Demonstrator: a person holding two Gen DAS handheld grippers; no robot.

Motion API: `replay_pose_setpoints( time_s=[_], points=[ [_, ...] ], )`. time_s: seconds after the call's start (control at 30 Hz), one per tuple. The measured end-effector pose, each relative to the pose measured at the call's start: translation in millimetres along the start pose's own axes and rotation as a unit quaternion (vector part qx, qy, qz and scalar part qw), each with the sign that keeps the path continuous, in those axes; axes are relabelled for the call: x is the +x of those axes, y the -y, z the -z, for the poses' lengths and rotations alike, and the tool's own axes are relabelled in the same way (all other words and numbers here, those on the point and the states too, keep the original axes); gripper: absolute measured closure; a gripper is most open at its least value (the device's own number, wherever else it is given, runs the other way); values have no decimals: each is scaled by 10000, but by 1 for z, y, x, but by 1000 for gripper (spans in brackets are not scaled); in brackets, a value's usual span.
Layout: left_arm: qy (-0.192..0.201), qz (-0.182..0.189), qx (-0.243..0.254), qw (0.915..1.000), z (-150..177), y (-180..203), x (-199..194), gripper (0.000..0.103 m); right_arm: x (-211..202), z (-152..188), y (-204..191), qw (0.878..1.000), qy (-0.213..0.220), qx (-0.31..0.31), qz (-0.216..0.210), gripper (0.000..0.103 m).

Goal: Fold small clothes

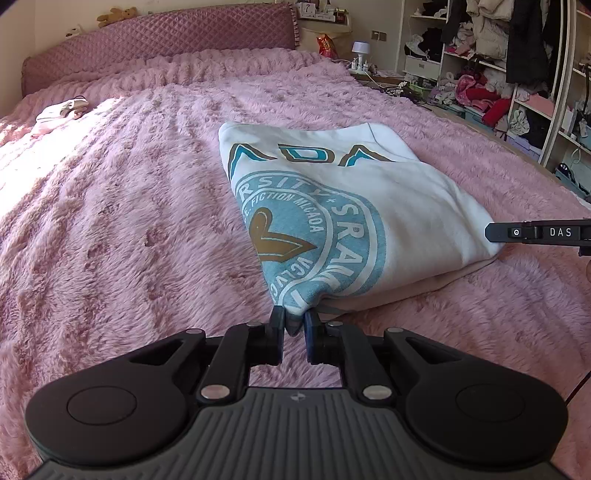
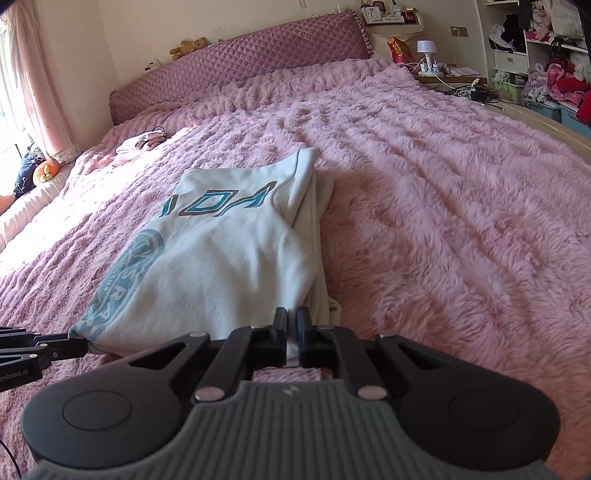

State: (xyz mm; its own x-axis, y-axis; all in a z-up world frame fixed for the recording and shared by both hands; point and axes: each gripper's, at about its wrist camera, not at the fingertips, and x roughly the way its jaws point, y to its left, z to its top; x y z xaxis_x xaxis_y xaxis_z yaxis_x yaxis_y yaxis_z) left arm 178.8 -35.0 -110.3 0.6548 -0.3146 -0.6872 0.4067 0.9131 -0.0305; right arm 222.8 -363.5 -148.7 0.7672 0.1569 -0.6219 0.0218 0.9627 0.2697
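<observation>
Your left tool (image 1: 295, 322) is nearest to the camera, and its two fingers are pinched on the near corner of the white shirt (image 1: 369, 206), right at the lower edge of the round blue print (image 1: 314, 243). A small bunch of cloth sits between the pads, so this tool is clamped on the shirt. Your right tool (image 2: 291, 334) is also pressed together on the shirt, at the other near corner, with a thin strip of white cloth between its fingers. In the left wrist view the right tool comes in from the right edge and meets the plain white side of the garment.

You have the shirt lying folded on the pink fluffy bed cover (image 1: 129, 221), about in the middle of the bed, with the print facing up and the large teal letters (image 1: 314, 153) toward the far end. Under its right edge a second, cream layer of cloth (image 2: 323, 236) shows. Farther away on the cover, near the purple quilted headboard (image 1: 166, 33), lies another small light garment (image 1: 61, 110) in the sunlight. Open shelves full of clothes (image 1: 498, 66) stand beside the bed on the right.
</observation>
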Motion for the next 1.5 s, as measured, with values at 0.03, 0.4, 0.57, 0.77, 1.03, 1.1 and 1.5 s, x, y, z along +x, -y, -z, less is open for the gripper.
replay_pose_setpoints(
  time_s=[0.03,0.4,0.57,0.77,1.03,1.1,1.5],
  points=[
    [9,-5,-9,10000,0,0,0,90,1,0,1,10000,-25,23,9,98],
    [-13,56,-172,9998,-4,-3,4,94,7,-2,0,9998,-165,96,89,103],
    [110,-57,-318,9994,-7,-4,-5,96,-6,-6,-2,9999,-33,54,132,103],
    [-254,-51,-454,9986,0,-12,15,96,-4,0,7,9997,-173,77,129,103],
    [-651,-34,-300,9974,10,-14,16,92,7,11,8,9994,-256,-179,165,103],
    [-689,-113,-189,9974,13,-15,5,91,-1,5,7,9995,-145,-195,177,97],
    [233,505,-814,9951,-35,-9,-9,88,8,-29,-34,9965,443,-679,-186,92]
  ],
)
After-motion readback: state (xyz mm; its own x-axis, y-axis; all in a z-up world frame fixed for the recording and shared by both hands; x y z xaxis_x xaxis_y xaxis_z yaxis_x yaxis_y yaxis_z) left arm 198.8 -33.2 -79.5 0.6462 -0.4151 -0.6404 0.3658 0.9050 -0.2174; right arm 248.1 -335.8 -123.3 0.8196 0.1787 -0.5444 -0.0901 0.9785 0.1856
